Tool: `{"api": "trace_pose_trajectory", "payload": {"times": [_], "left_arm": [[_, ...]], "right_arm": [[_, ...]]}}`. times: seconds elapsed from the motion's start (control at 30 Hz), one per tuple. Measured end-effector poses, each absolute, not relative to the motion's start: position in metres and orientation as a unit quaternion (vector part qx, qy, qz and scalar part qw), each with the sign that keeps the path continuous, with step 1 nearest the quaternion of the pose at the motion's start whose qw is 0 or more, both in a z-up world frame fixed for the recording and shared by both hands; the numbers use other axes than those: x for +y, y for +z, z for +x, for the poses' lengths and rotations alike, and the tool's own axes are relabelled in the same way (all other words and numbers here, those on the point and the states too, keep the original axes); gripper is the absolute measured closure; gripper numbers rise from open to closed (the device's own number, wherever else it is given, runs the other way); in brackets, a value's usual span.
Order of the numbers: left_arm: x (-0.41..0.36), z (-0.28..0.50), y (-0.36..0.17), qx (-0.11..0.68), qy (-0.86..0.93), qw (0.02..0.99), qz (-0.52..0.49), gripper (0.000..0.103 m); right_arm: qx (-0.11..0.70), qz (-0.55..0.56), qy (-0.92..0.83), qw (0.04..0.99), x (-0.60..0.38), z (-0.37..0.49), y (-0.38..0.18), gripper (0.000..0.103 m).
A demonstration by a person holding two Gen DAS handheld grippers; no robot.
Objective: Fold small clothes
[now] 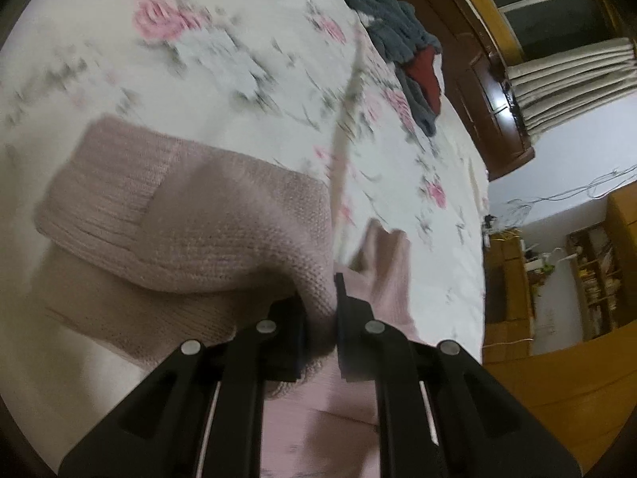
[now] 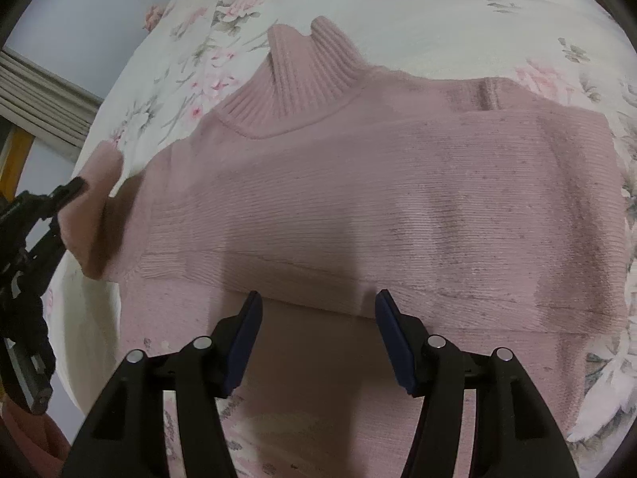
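Note:
A pink knitted turtleneck sweater (image 2: 358, 183) lies on a floral bedspread (image 2: 438, 12), its ribbed collar (image 2: 310, 79) pointing away and one sleeve folded across the body. My right gripper (image 2: 318, 306) hovers open just over a folded edge of the sweater, nothing between its blue pads (image 2: 247, 342). My left gripper (image 1: 320, 298) is shut on a bunched part of the sweater (image 1: 191, 219), lifting knit fabric off the bedspread (image 1: 199, 47). In the right wrist view the left gripper (image 2: 75, 189) shows at the left edge, holding the sleeve end (image 2: 99, 207).
A dark grey fluffy garment (image 1: 398, 36) with a red piece (image 1: 428, 75) lies at the far side of the bed. Past the bed's edge are a wooden headboard (image 1: 493, 91), curtains (image 1: 573, 75), shelves (image 1: 597, 275) and a wooden floor (image 1: 557, 390).

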State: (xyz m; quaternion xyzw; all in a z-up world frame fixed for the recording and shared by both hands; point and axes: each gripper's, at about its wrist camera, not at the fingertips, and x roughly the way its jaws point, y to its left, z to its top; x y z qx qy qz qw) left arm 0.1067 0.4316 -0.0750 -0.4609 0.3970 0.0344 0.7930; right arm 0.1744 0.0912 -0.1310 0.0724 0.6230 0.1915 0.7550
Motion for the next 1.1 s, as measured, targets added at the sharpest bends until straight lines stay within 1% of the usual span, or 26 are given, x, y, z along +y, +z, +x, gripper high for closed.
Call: {"api": "trace_pose_trajectory", "payload": {"times": [0.2,0.37,0.63,0.73,0.87,0.93,0.97,1.0,1.03,1.1], "left_arm": [[0.381,0.126,-0.088,0.41,0.012,0.79,-0.455,0.092],[0.346,0.137,-0.113,0.437,0.001,0.779,-0.449,0.092],[0.334,0.145,-0.161,0.49,0.009,0.745,-0.452,0.087],[0.339,0.141,-0.17,0.499,0.003,0.735,-0.459,0.086],[0.346,0.127,-0.149,0.518,-0.015,0.742,-0.426,0.076],[0.355,0.114,-0.13,0.511,-0.021,0.755,-0.41,0.068],[0.36,0.108,-0.122,0.511,-0.02,0.761,-0.399,0.061],[0.369,0.1,-0.111,0.507,-0.013,0.772,-0.383,0.057],[0.379,0.093,-0.101,0.5,0.001,0.785,-0.365,0.056],[0.397,0.085,-0.09,0.496,0.031,0.804,-0.328,0.054]], "right_arm": [[0.624,0.081,0.183,0.756,0.075,0.173,-0.132,0.044],[0.623,0.087,0.177,0.757,0.061,0.173,-0.132,0.044],[0.629,0.098,0.165,0.753,0.046,0.172,-0.139,0.044],[0.631,0.096,0.164,0.752,0.047,0.174,-0.139,0.044],[0.629,0.099,0.168,0.753,0.052,0.18,-0.135,0.044],[0.627,0.11,0.18,0.75,0.06,0.187,-0.131,0.043],[0.626,0.114,0.187,0.749,0.066,0.19,-0.13,0.043],[0.625,0.12,0.199,0.745,0.076,0.195,-0.128,0.042],[0.626,0.126,0.21,0.74,0.084,0.199,-0.127,0.038],[0.631,0.149,0.241,0.722,0.108,0.209,-0.129,0.036]]}}
